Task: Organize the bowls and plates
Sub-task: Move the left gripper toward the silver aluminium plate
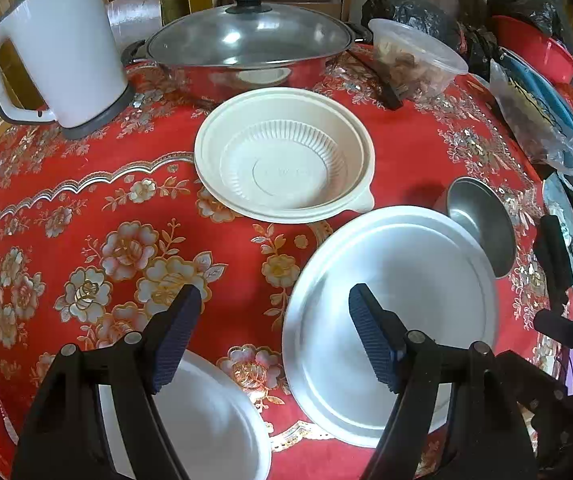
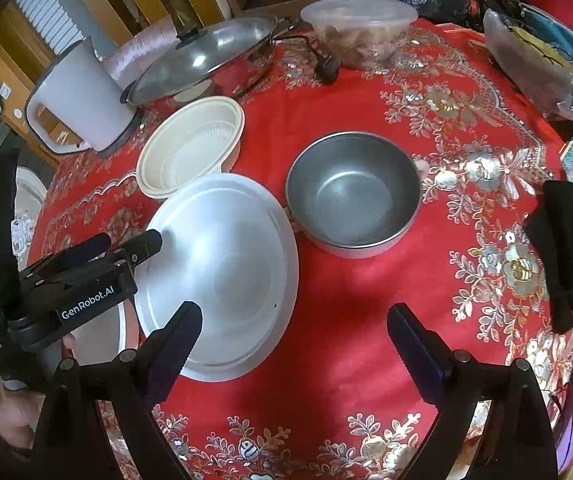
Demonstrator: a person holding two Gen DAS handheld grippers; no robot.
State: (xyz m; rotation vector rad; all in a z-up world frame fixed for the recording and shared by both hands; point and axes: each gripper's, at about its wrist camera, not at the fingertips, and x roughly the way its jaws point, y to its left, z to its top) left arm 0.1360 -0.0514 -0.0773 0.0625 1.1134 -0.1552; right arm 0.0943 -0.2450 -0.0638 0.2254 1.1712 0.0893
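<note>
Both tongs are spread wide and hold nothing. The left gripper (image 1: 274, 296) hangs over the red flowered tablecloth (image 1: 66, 208), with a small white plate (image 1: 214, 420) right under it at the near edge. The right gripper (image 2: 294, 316) hangs over bare red cloth, and the left tool shows at its left side. Just past the fingers lies a big silver plate (image 1: 390, 320), flat on the cloth. Right beside it, on its right, sits a round metal bowl (image 2: 352, 192); they look like they touch. A bit farther back sits a cream plastic bowl (image 1: 286, 164), near the silver plate's far edge. Behind that are a shiny pot with a glass lid (image 1: 246, 40), a white jug (image 1: 66, 52) on the left, and a clear tub of food (image 1: 414, 56) on the right.
</note>
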